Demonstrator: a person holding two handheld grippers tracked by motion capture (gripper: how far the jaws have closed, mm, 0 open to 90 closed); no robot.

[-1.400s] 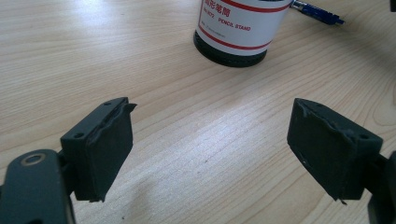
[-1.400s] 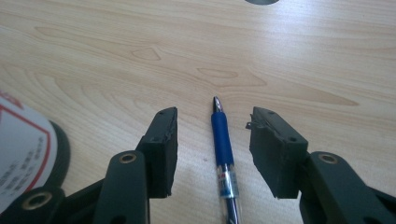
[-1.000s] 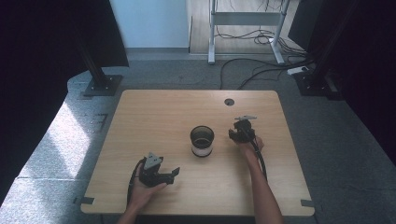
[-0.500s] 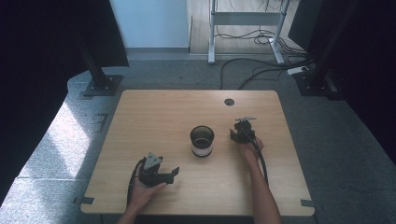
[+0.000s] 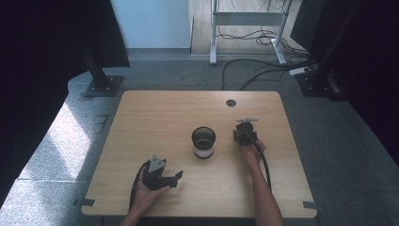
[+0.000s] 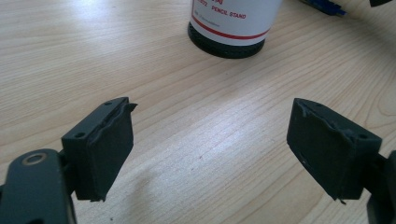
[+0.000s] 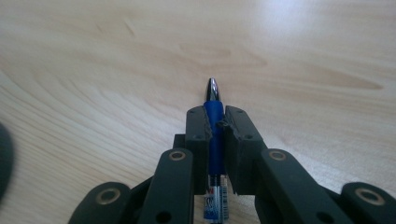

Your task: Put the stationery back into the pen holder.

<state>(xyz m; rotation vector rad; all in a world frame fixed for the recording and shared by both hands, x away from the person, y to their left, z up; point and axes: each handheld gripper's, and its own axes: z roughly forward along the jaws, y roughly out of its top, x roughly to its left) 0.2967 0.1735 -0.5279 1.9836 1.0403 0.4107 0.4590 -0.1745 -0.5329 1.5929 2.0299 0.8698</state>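
A black mesh pencil stand (image 5: 203, 142) with a white label stands upright in the middle of the wooden table (image 5: 164, 113); its base also appears in the left gripper view (image 6: 233, 23). To its right, my right gripper (image 5: 245, 125) lies low on the table. Its jaws have just been closing and are now shut on a blue pen (image 7: 214, 106), whose silver tip pokes out past the pads (image 7: 198, 123). My left gripper (image 5: 175, 178) rests near the front left, pointing toward the stand. The left gripper (image 6: 210, 121) stands open with only bare wood between its pads.
A round cable hole (image 5: 230, 102) sits near the table's far edge. On the floor beyond are a metal frame (image 5: 247, 28), loose cables (image 5: 263, 70) and black stand bases (image 5: 101, 87). Bare wood surrounds the stand on all sides.
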